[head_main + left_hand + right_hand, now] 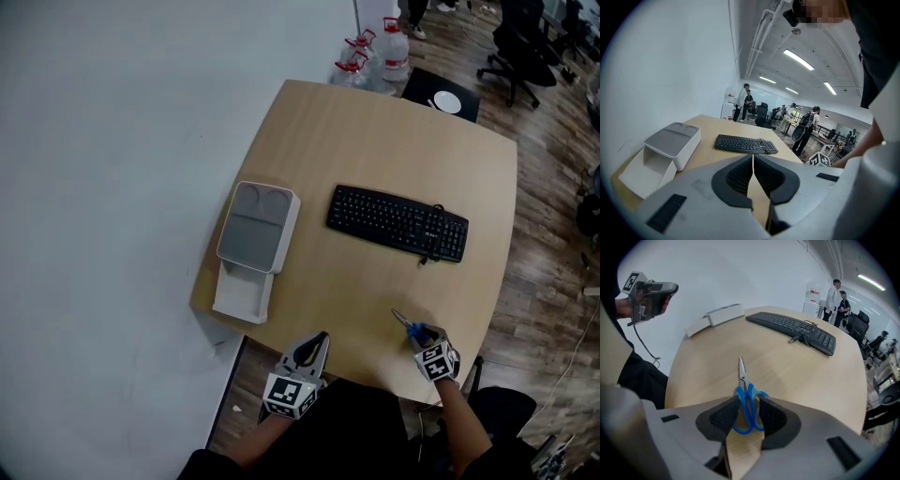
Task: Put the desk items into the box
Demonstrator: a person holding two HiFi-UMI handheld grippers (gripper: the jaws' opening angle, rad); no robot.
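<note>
Pale wooden surface in an open office: nothing looks boxed yet. The box stands open at the left, and the keyboard lies mid-surface. The right gripper has its jaws wide astride the scissors, unclamped. The left gripper has its jaws closed and empty.

Bright, even light from ceiling strip lights. Soft, faint shadows on the table. Gripper views bend strongly at dark, vignetted edges. Focus sharp.
</note>
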